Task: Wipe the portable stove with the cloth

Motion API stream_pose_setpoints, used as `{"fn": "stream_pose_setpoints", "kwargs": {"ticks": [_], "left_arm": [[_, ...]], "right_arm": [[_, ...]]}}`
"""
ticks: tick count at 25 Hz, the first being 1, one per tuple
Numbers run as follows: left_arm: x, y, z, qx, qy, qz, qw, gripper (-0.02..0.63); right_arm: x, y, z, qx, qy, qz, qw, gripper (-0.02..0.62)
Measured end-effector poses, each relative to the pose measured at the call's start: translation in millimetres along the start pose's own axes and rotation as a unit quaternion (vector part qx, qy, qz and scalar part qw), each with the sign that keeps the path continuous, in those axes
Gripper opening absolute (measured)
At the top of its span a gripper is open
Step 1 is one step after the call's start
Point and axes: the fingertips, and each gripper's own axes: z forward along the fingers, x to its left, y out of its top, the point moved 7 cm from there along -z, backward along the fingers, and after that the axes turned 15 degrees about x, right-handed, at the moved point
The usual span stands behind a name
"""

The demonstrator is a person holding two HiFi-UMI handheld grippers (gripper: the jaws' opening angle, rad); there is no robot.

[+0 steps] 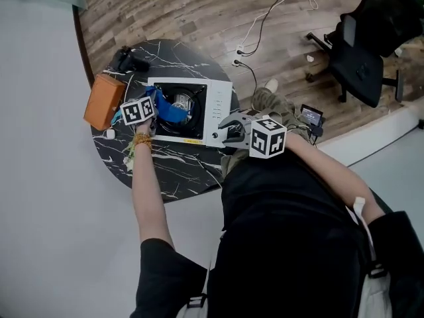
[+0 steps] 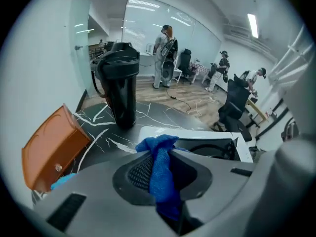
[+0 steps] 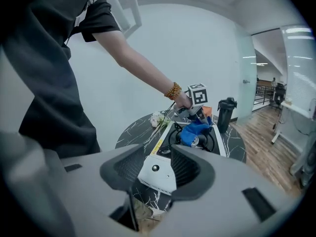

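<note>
1. An orange case lies at the left edge of the round black marble table. A black bottle stands just behind it.
2. The left gripper points down over the burner, its jaws squeezed together on the blue cloth. The cloth bunches out past the jaw tips onto the burner ring.
3. The white portable stove sits in the middle of the table.
4. The right gripper is at the stove's near right corner, jaws apart. The corner with its knob lies between them; contact cannot be made out.
</note>
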Motion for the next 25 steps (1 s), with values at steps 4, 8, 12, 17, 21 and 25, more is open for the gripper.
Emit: {"fn": "stream_pose_setpoints", "kwargs": {"ticks": [4,8,12,17,21,25], "left_arm": [[-6,-5,0,0.034,0.028,0.046,0.998,0.055],[-6,-24,-8,0.087,0.022,0.077,0.993,0.055],[-8,-51,-14,0.153,0.015,0.105,0.9824,0.055],[-5,-80,-20,0.23,-0.002,0.101,0.9679,0.057],[-3,-92,-33,0.145,-0.019,0.05,0.9879,0.06],[-39,-107,-99,-0.121,-0.111,-0.047,0.9853,0.06]], "right_arm": [[-6,5,4,-0.005,-0.004,0.004,1.0,0.158],[-8,8,3,-0.002,0.0,-0.008,1.0,0.158],[-10,5,4,0.009,0.006,-0.014,1.0,0.158],[-11,8,9,0.024,0.009,-0.037,0.999,0.158],[-13,9,9,0.03,-0.007,-0.052,0.998,0.158],[-25,22,10,0.013,-0.03,-0.029,0.999,0.158]]}}
